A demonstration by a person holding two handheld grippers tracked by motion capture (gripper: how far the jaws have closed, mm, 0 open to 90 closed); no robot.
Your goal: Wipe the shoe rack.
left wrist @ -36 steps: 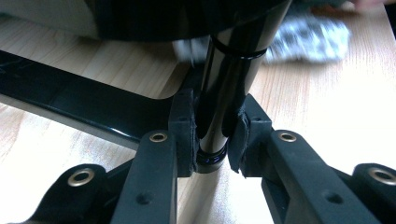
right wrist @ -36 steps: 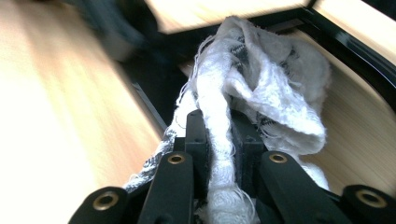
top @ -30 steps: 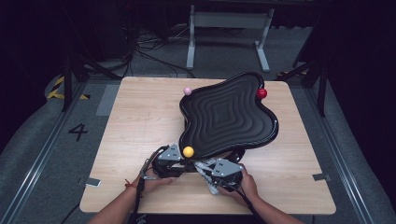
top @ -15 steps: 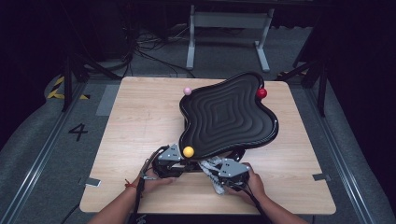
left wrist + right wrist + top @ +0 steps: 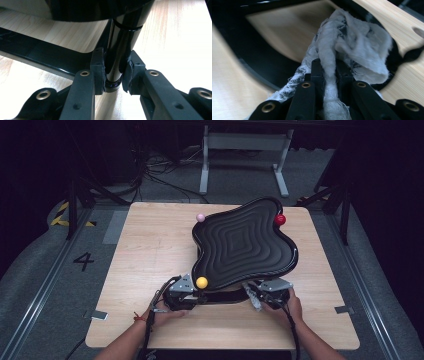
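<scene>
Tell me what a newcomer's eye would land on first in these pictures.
First, the big wavy black tray on a stand over the wooden table, with a yellow ball at its near rim, a pink ball at the far left and a red ball at the far right. Below it, the left hand-held gripper clamps the black post, and the right hand-held gripper pinches a white cloth.

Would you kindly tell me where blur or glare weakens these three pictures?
High view: dark surroundings, table evenly lit. Left gripper view: glare washes out the wood at right; black post stays sharp. Right gripper view: background smeared; white cloth soft.
</scene>
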